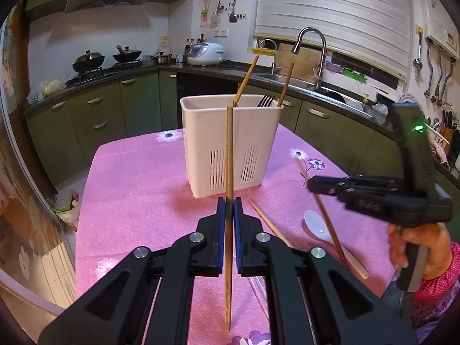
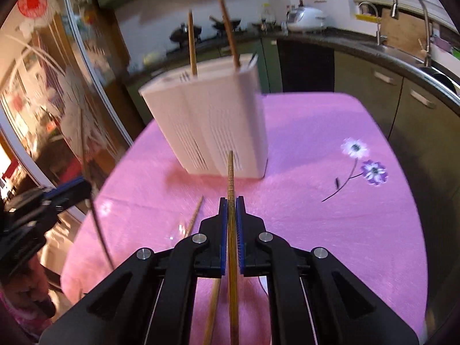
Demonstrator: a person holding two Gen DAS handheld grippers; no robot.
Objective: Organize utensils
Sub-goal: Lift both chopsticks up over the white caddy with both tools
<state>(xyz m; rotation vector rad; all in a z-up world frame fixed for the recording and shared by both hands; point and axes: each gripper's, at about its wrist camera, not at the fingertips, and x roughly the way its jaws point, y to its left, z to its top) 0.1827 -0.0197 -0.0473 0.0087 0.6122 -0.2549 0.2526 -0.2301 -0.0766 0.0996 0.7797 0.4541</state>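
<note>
A white slotted utensil holder (image 1: 230,143) stands on the pink tablecloth (image 1: 138,189) and holds two wooden chopsticks (image 1: 247,79) and a fork (image 1: 266,100). My left gripper (image 1: 229,204) is shut on a wooden chopstick (image 1: 229,155), held upright in front of the holder. My right gripper (image 2: 231,204) is shut on another wooden chopstick (image 2: 231,172), pointing at the holder (image 2: 212,120); it shows at the right in the left wrist view (image 1: 313,185). One more chopstick (image 1: 267,222) and a white spoon (image 1: 319,227) lie on the cloth.
The table's edges fall off to the left and far side. Green kitchen cabinets (image 1: 115,112), a stove with pans (image 1: 89,61), a rice cooker (image 1: 205,54) and a sink with tap (image 1: 313,54) ring the table. A clear lid or dish (image 1: 258,287) lies under my left gripper.
</note>
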